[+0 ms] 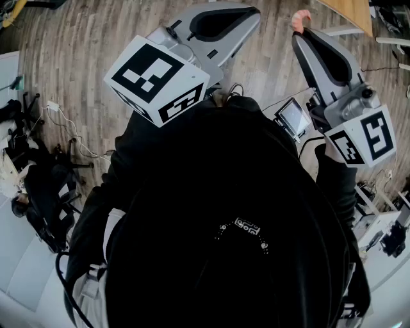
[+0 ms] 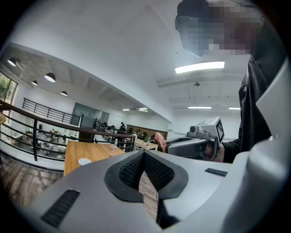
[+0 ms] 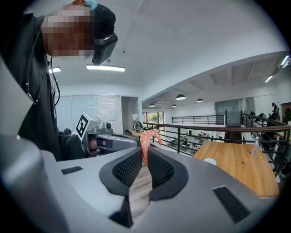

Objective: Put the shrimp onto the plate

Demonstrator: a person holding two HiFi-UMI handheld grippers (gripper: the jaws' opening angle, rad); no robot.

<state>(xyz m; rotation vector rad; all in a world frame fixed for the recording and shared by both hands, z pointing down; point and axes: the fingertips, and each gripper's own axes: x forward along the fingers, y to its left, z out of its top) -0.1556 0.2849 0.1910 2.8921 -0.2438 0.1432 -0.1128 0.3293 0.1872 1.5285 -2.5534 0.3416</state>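
The right gripper [image 3: 144, 154] has its jaws drawn in on the shrimp [image 3: 146, 140], the ribbed black pads [image 3: 129, 168] pressing its lower body from both sides. The pink, curled upper part of the shrimp stands up above the jaw tips, hooking over towards the right in the right gripper view. In the head view the same shrimp [image 1: 299, 19] pokes out past the tip of the right gripper [image 1: 301, 31], held up in the air over the wood-plank floor [image 1: 77, 45].

The left gripper [image 2: 143, 154] holds nothing: its jaws are brought together, the pads meeting at the tips, with only a sliver of floor showing through the slit below them. In the head view it [image 1: 250, 16] is raised beside the right one, its marker cube [image 1: 157, 77] close to the person's dark top [image 1: 218, 211].

Each gripper sees the other alongside it, roughly level. From the left gripper view the shrimp [image 2: 160, 139] shows at the front of the right gripper [image 2: 169, 144].

The plate [image 3: 209, 161], small, white and round, lies well apart from the shrimp on a wooden surface [image 3: 241, 170] beyond the jaws, next to a black railing [image 3: 200, 132]. The left gripper view shows the same plate [image 2: 84, 161] on that surface [image 2: 91, 152].
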